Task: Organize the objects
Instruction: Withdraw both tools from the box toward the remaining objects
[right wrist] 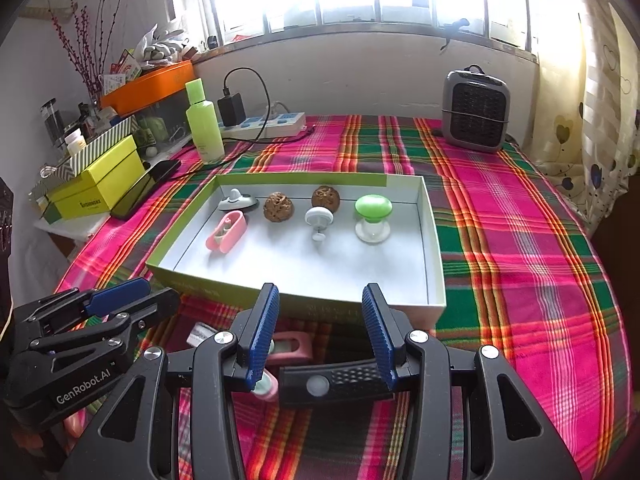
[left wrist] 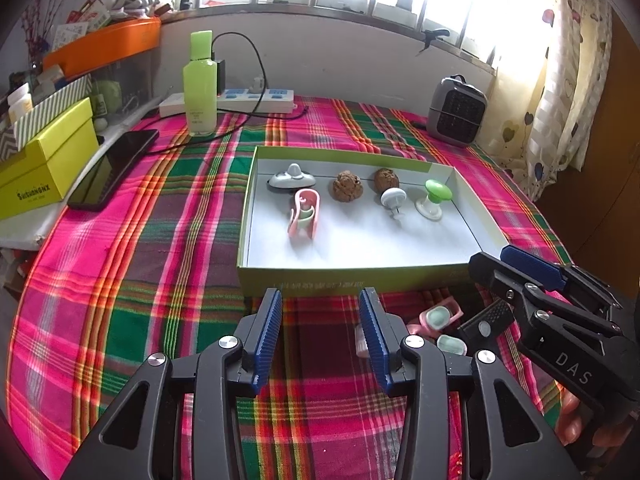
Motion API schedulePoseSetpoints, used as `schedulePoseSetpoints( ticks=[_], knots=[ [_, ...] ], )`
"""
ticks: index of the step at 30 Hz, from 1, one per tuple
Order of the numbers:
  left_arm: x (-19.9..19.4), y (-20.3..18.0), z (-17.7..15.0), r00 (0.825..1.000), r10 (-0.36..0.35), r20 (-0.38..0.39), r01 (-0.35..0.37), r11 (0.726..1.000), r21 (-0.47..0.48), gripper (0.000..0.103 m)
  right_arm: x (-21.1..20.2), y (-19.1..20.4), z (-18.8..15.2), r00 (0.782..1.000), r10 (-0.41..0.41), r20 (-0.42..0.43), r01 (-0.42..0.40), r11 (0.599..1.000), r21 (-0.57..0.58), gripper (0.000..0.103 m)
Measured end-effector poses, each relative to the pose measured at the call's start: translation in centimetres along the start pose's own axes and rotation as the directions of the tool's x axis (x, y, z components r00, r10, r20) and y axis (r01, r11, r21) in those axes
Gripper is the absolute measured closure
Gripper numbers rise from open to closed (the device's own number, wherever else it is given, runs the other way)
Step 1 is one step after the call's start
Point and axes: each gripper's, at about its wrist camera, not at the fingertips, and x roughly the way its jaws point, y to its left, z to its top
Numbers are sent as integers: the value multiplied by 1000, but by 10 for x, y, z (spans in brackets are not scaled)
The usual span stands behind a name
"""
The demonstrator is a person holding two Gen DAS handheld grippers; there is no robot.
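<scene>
A shallow green-rimmed box (left wrist: 352,276) (right wrist: 434,240) lies on the plaid cloth. In it are a pink clip (left wrist: 305,214) (right wrist: 226,232), a grey hook (left wrist: 290,178), two brown walnuts (left wrist: 347,186) (right wrist: 279,207), a white knob (left wrist: 394,200) and a green knob (left wrist: 436,196) (right wrist: 373,210). In front of the box lie pink clips (left wrist: 438,316) (right wrist: 290,346) and a black rectangular object (left wrist: 486,324) (right wrist: 332,382). My left gripper (left wrist: 320,340) is open and empty, left of these. My right gripper (right wrist: 320,340) is open just above the black object.
A green bottle (left wrist: 200,84), a power strip with cable (left wrist: 256,98), a black phone (left wrist: 114,168) and a yellow box (left wrist: 44,168) stand at the back left. A small grey heater (left wrist: 456,110) stands at the back right by the curtain.
</scene>
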Motion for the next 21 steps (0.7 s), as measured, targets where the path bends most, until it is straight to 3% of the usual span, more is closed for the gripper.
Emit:
schedulePoseSetpoints(
  ticks=[21],
  knots=[
    [7, -3, -18, 997, -75, -34, 75, 997, 12, 58, -17, -25, -33, 999, -35, -13, 36, 999, 7, 58]
  ],
)
